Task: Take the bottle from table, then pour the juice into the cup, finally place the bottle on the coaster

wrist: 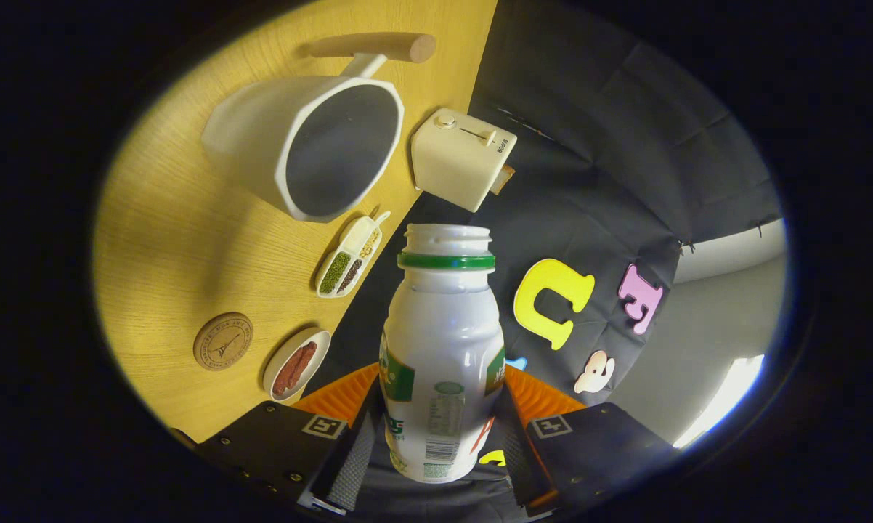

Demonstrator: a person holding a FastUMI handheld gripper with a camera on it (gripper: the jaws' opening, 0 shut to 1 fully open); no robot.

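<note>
A: What is the gripper (442,443) doing?

B: It is clamped on the juice bottle (442,356). Both fingers (353,454) press on the lower body of the bottle, one on each side, with the orange finger backing showing just behind them.

A: How does the bottle look?

B: White plastic, with a green ring under the threaded neck and a green-and-white label low on the body. The cap is off and the mouth is open. The bottle points straight away from the fingers, and the whole view is rolled, so the bench (182,240) stands off to one side of it, beyond the fingers.

A: And the cup?

B: The cup (313,145) is a large white one with a grey inside and a pale wooden handle sticking out from its rim. It sits on the bench, beyond the bottle's mouth and off to the side of it, well apart from it. Its opening faces the camera.

A: Where is the coaster?

B: The round wooden coaster (223,341) lies flat on the bench, nearer the fingers than the cup is. Nothing rests on it.

A: Anything else there?

B: A small white oval dish with something reddish-brown (296,363) lies just beside the coaster. A narrow divided tray of green and dark grains (349,260) lies between that dish and the cup. A cream toaster (462,158) stands at the bench's edge, near the cup.
</note>
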